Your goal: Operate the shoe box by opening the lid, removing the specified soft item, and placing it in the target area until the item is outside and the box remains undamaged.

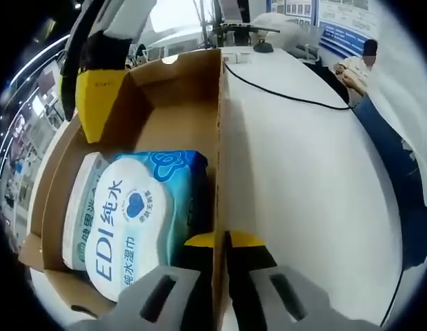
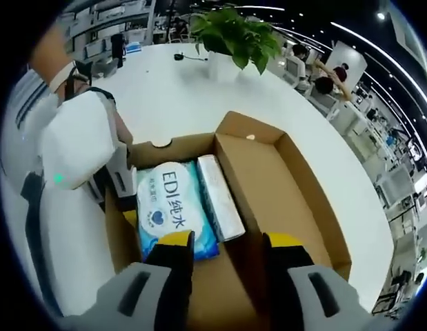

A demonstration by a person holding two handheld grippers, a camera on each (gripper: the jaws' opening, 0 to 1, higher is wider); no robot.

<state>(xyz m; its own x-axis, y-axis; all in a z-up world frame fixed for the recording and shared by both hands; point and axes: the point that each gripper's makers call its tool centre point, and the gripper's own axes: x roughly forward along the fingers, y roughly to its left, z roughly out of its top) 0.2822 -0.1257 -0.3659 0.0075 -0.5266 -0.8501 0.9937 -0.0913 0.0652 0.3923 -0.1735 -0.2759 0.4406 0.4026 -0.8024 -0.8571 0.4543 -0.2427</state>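
The wet-wipe pack [image 2: 173, 207], blue and white with "EDI" printed on its label, lies flat on the floor of the open cardboard shoe box [image 2: 296, 200], just ahead of the right gripper [image 2: 225, 249]. Against the pack's far side lies a second, narrower white pack [image 2: 220, 196], the two touching along their length. In the left gripper view the wet-wipe pack [image 1: 141, 214] sits just left of the left gripper [image 1: 223, 243], with the white pack [image 1: 81, 207] beyond it, further left.

The left gripper stands astride the box's long side wall [image 1: 218, 138], one yellow-tipped jaw inside the box and one outside, pressed close on the cardboard, so it is clenched on the wall. The right gripper hangs over the box interior with its jaws spread apart, released, the left jaw tip just over the near edge of the wet-wipe pack; whether it touches the pack I cannot tell. The right gripper also enters the left gripper view at upper left [image 1: 99, 89], over the far end of the box.

The box rests on a white worktop [image 1: 303, 186]. A black cable [image 1: 282, 93] runs across the worktop ahead of the left gripper, and a potted green plant [image 2: 234, 34] stands well beyond the box, ahead of the right gripper.
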